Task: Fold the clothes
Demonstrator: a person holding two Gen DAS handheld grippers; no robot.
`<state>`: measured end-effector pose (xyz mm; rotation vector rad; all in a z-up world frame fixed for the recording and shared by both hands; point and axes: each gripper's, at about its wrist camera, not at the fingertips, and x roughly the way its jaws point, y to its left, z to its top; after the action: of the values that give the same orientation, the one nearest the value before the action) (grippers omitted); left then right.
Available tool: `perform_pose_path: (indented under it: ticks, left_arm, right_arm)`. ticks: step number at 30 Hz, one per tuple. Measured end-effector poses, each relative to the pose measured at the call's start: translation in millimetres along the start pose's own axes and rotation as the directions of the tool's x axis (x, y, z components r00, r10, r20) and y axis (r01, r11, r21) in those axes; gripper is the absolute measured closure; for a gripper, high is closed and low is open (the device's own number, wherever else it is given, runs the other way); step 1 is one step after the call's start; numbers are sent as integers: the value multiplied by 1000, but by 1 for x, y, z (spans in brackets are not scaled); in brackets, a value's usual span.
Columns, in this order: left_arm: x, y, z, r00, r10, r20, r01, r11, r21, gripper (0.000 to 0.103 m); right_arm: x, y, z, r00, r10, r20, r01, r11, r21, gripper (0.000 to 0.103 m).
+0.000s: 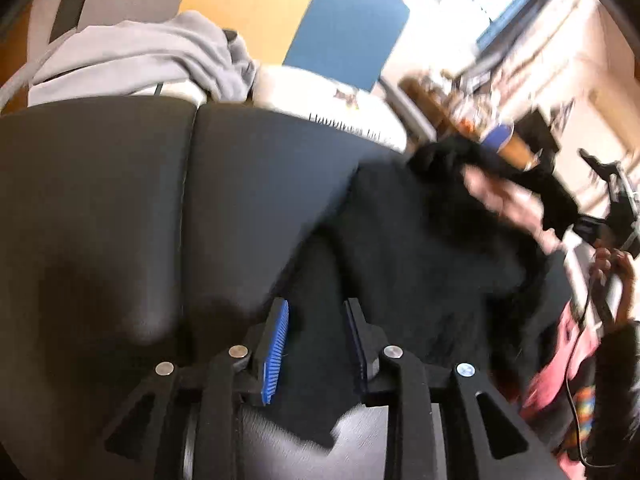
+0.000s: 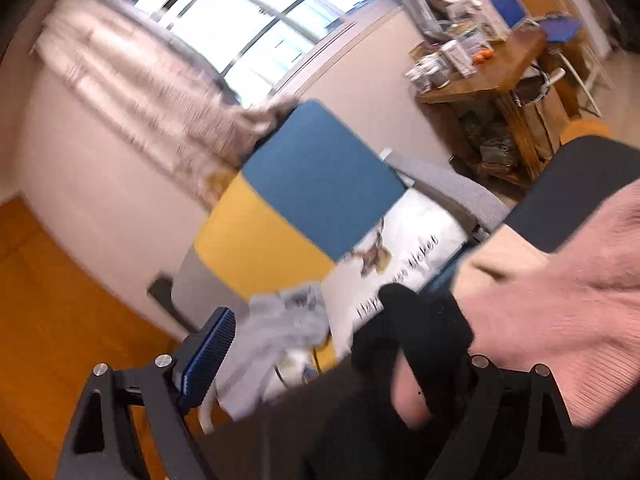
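Observation:
A black garment [image 1: 420, 248] lies rumpled across a dark sofa seat [image 1: 120, 200]. My left gripper [image 1: 317, 344] has its blue pads [image 1: 276, 352] narrowed on a fold of that garment near its lower edge. A blurred hand [image 1: 500, 200] grips the far end of the garment. In the right wrist view my right gripper [image 2: 340, 328] stands wide open. Its left pad [image 2: 208, 360] shows, while the right finger is hidden behind the black garment [image 2: 420, 320]. A hand [image 2: 412, 396] in a pink sleeve [image 2: 568, 320] holds the black cloth between the jaws.
A grey hoodie [image 1: 140, 52] is heaped at the back of the sofa beside a white printed pillow [image 1: 340, 108]. Blue [image 2: 320, 176] and yellow [image 2: 256, 240] cushions stand behind. A cluttered wooden table [image 2: 500, 64] stands further off, with a window [image 2: 240, 20] on the wall and orange floor [image 2: 60, 300] below.

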<state>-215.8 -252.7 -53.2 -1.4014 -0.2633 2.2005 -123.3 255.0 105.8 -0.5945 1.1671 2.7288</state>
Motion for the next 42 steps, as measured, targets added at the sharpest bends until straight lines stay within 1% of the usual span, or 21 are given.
perform_pose_path:
  ticks: [3, 5, 6, 8, 9, 10, 11, 13, 15, 18, 19, 22, 24, 26, 27, 29, 30, 33, 35, 37, 42]
  left_arm:
    - [6, -3, -26, 1000, 6, -3, -5, 1000, 23, 75]
    - [5, -7, -32, 1000, -7, -6, 7, 1000, 13, 75]
    - [5, -8, -33, 999, -31, -10, 31, 1000, -6, 75]
    - [3, -15, -37, 993, -117, -20, 116, 992, -43, 74]
    - [5, -22, -40, 989, -146, -37, 144, 989, -41, 74]
    - [9, -28, -43, 985, -164, -57, 162, 986, -35, 74]
    - [15, -34, -46, 981, -172, -84, 170, 985, -35, 74]
    - [27, -43, -53, 972, -187, -143, 182, 982, -51, 74]
    - [30, -49, -59, 969, -199, -149, 191, 979, -65, 73]
    - [28, -57, -65, 968, -191, -160, 186, 981, -46, 73]
    - [28, -57, -67, 968, -194, -161, 189, 981, -48, 73]
    - [26, -54, -72, 965, -210, -160, 202, 977, -68, 73]
    - [26, -50, -76, 960, -227, -162, 215, 972, -90, 73]
    - [22, -48, -78, 959, -230, -168, 217, 972, -93, 73]
    - [20, -47, -79, 958, -230, -171, 217, 972, -94, 72]
    - [17, -44, -81, 956, -235, -174, 221, 970, -99, 72]
    - [16, -44, -82, 955, -241, -172, 226, 969, -105, 71]
    - [21, -51, -81, 945, -271, -185, 253, 960, -117, 69]
    - [25, -57, -80, 937, -292, -194, 272, 954, -124, 68]
    - [30, -62, -79, 928, -313, -204, 290, 948, -131, 67]
    - [43, -74, -76, 898, -379, -223, 345, 922, -178, 66]
  right_arm:
    - [-46, -10, -50, 996, -84, -34, 77, 984, -159, 13]
    - [-73, -17, -96, 978, -195, -69, 164, 935, -314, 14]
    - [-83, -19, -119, 964, -247, -96, 193, 902, -386, 17]
    - [-101, -23, -165, 928, -344, -146, 224, 825, -519, 31]
    - [-104, -24, -185, 907, -389, -158, 235, 781, -578, 42]
    - [-106, -26, -204, 890, -425, -168, 235, 741, -629, 50]
    - [-106, -30, -220, 873, -457, -170, 238, 704, -669, 52]
    - [-103, -40, -234, 847, -512, -141, 275, 650, -708, 52]
    - [-98, -49, -237, 833, -540, -118, 309, 632, -711, 52]
    - [-94, -60, -231, 835, -544, -84, 352, 646, -678, 51]
    - [-96, -62, -225, 848, -522, -86, 352, 678, -645, 51]
    - [-107, -66, -202, 907, -412, -84, 316, 799, -511, 46]
    - [-111, -78, -188, 926, -375, -52, 327, 862, -387, 40]
    - [-106, -99, -174, 940, -339, -46, 318, 914, -251, 40]
    - [-99, -106, -172, 941, -331, -64, 311, 927, -209, 42]
    - [-88, -112, -171, 945, -314, -96, 295, 940, -169, 83]
    - [-87, -109, -170, 953, -286, -97, 269, 950, -158, 99]
    - [-103, -88, -161, 987, -146, -61, 138, 983, -122, 99]
    - [-122, -71, -149, 999, -49, -12, 47, 993, -109, 99]
    - [-139, -57, -130, 999, 7, 38, -2, 994, -114, 99]
    - [-148, -37, -67, 994, 48, 103, -33, 989, -146, 99]
